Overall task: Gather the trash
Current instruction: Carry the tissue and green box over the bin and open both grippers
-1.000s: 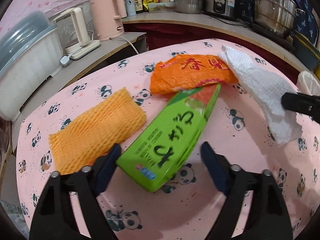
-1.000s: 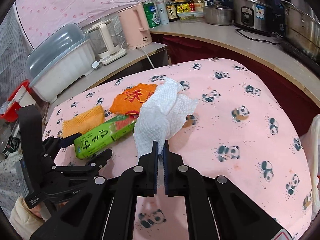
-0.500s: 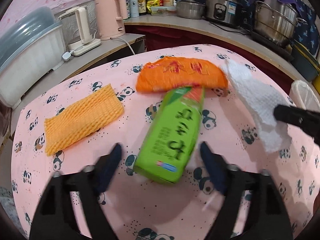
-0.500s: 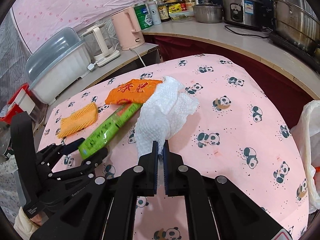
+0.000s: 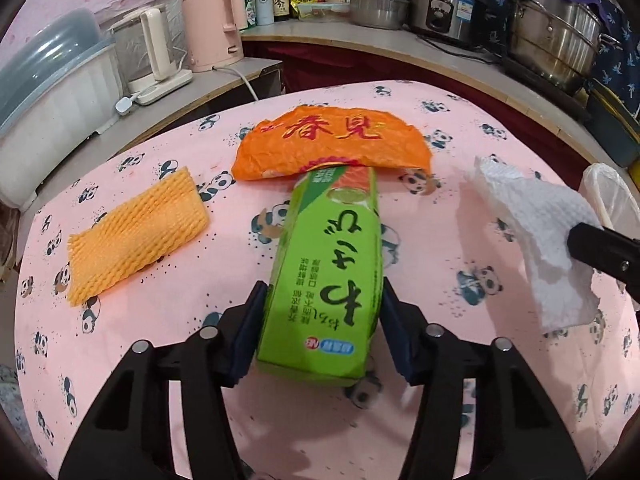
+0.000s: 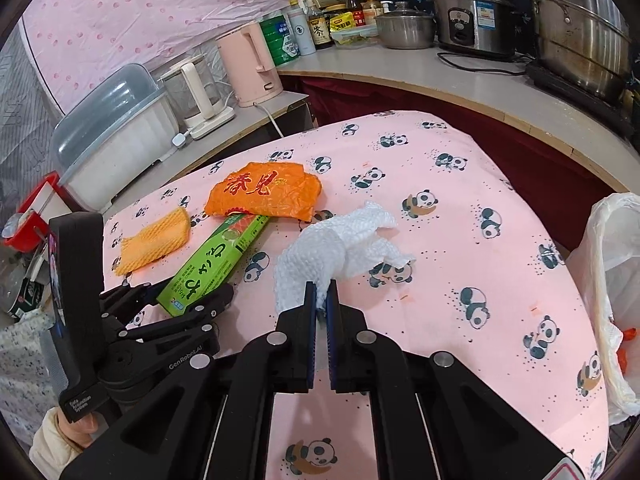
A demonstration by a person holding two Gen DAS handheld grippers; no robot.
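A long green box (image 5: 332, 264) lies on the pink panda tablecloth (image 5: 132, 344), its far end tucked under an orange wrapper (image 5: 332, 144). My left gripper (image 5: 323, 292) is closing on the box's near end, and both pads touch its sides. My right gripper (image 6: 321, 292) is shut on a crumpled white paper towel (image 6: 340, 248), which hangs at the right in the left wrist view (image 5: 536, 232). An orange foam net (image 5: 136, 236) lies flat to the left of the box. The right wrist view shows the left gripper (image 6: 192, 300) clasping the box (image 6: 216, 260).
A white plastic bag (image 6: 612, 280) hangs open beyond the table's right edge. Behind the table, a counter holds a pink kettle (image 5: 212, 28), a glass kettle (image 5: 148, 52), bottles and steel pots (image 5: 556, 40). A covered white bin (image 5: 52, 92) stands at the left.
The left jaws went from wide apart to closed against the green box, which now lies straight between them. The right gripper carried the paper towel rightward, away from the orange wrapper.
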